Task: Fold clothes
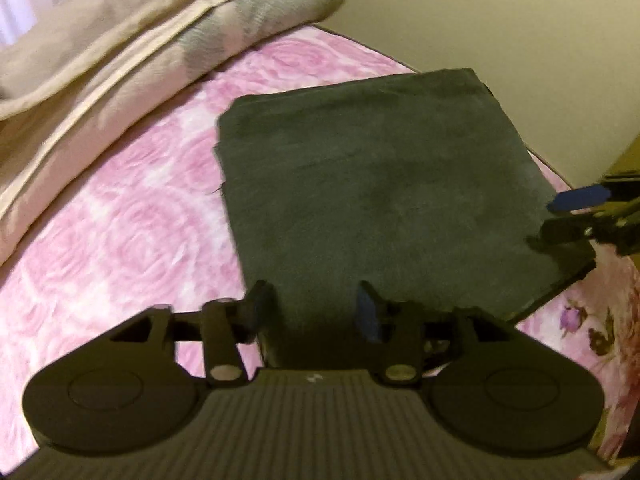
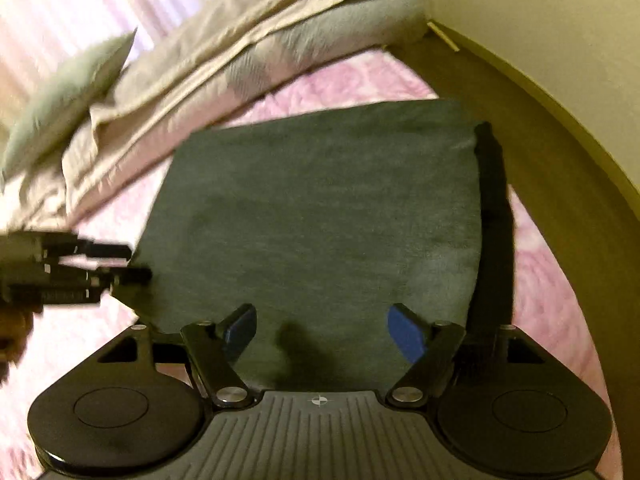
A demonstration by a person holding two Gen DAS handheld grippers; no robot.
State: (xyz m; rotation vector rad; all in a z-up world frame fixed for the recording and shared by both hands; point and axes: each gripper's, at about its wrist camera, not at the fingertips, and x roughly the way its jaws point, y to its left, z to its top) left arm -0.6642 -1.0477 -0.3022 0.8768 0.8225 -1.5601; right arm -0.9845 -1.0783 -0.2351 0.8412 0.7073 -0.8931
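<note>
A dark grey-green garment (image 1: 380, 184) lies folded into a flat rectangle on the pink floral bedspread (image 1: 120, 216); it also shows in the right wrist view (image 2: 320, 208). My left gripper (image 1: 314, 312) is open, its blue-padded fingers over the garment's near edge, holding nothing. My right gripper (image 2: 322, 334) is open over the garment's near edge, empty. The right gripper shows in the left wrist view (image 1: 568, 216) at the garment's right corner. The left gripper shows in the right wrist view (image 2: 132, 264) at the garment's left edge.
A beige and grey quilt (image 2: 224, 52) is bunched along the far side of the bed, with a pale pillow (image 2: 68, 96) at the left. A brown bed frame edge (image 2: 560, 184) and cream wall (image 2: 560, 20) lie to the right.
</note>
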